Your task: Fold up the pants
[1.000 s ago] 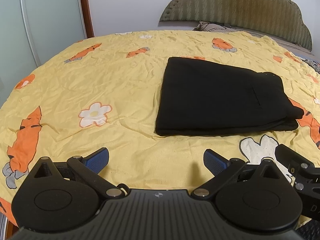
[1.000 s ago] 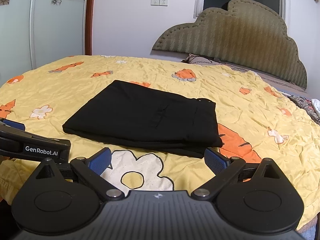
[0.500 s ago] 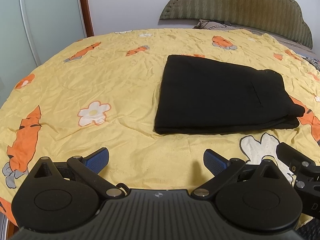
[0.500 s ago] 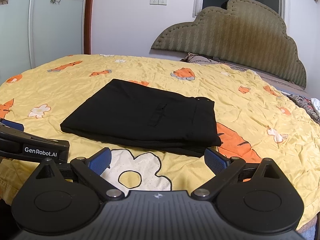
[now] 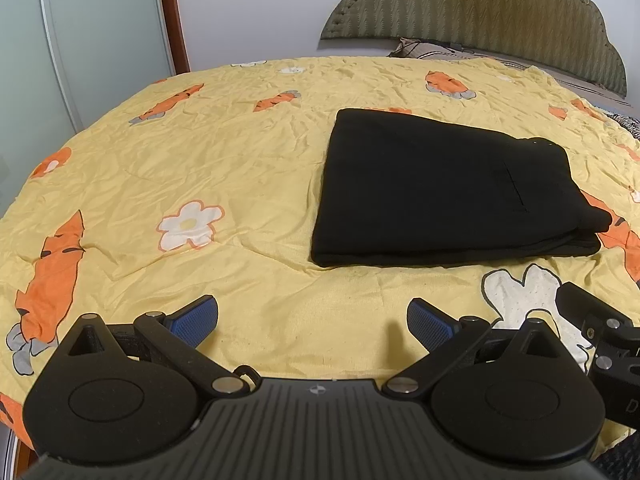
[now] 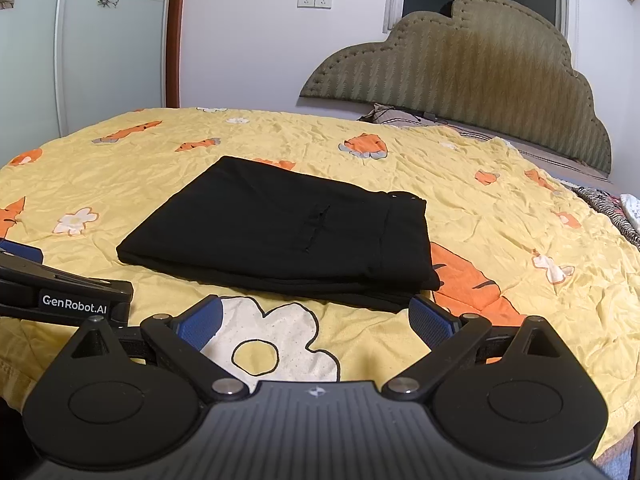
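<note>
Holding both grippers low over the near edge of the bed, I have my left gripper (image 5: 313,322) with its blue-padded fingers (image 5: 196,318) spread wide and nothing between them; only the yellow bedspread (image 5: 240,160) shows in the gap. My right gripper (image 6: 316,320) stands the same way: jaws fully apart, blue pads (image 6: 430,320) on either side, no cloth held.

The black pants (image 5: 444,192) lie folded into a compact rectangle on the bedspread, ahead of both grippers and not touched by either. In the left wrist view the pants sit forward and to the right of the finger gap; the stacked layers show along the near edge and at the right end. In the right wrist view the pants (image 6: 280,232) sit straight ahead, the near edge just beyond the fingertips, with the waistband end to the right and a pocket slit visible on the top layer.

Readable writing: the side of the left gripper, seen at the left of the right wrist view, carries a white label "GenRobot.AI" (image 6: 75,303). In the left wrist view, part of the right gripper (image 5: 600,332) enters at the lower right; a partial letter "D" shows on it, the rest cut off.

The bedspread bears orange carrot and white flower prints. An upholstered headboard (image 6: 472,80) stands behind the bed, and a double wall socket (image 6: 314,0) sits on the wall.
</note>
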The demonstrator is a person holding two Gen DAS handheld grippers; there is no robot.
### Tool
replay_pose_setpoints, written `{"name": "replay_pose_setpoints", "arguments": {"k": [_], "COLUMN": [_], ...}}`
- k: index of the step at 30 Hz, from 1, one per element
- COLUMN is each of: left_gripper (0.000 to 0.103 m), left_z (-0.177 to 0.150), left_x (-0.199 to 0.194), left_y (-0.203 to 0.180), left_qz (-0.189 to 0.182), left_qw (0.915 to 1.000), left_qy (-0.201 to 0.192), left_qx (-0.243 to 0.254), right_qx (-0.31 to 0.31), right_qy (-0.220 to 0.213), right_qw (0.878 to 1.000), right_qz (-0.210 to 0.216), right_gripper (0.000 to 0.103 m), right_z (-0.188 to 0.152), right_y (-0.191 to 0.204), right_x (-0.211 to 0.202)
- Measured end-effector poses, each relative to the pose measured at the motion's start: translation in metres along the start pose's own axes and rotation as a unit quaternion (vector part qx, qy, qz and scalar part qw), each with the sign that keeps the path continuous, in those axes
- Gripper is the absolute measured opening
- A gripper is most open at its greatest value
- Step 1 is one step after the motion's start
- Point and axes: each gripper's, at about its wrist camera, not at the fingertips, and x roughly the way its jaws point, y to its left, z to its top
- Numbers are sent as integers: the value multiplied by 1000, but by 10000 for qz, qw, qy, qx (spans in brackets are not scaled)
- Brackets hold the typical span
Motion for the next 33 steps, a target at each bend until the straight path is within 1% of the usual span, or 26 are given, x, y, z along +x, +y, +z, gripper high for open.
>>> {"name": "replay_pose_setpoints", "arguments": {"k": [33], "left_gripper": [102], "left_z": [-1], "left_x": [0], "left_y": [0], "left_qz": [18], "left_qw": [10000], "left_qy": [17], "left_qx": [-8], "right_qx": [7], "right_qy": [3], "right_qw": [10000], "right_qz": [-9], "right_gripper": [100], "right_z": [-1], "right_y": [-2], "right_x": [1]}}
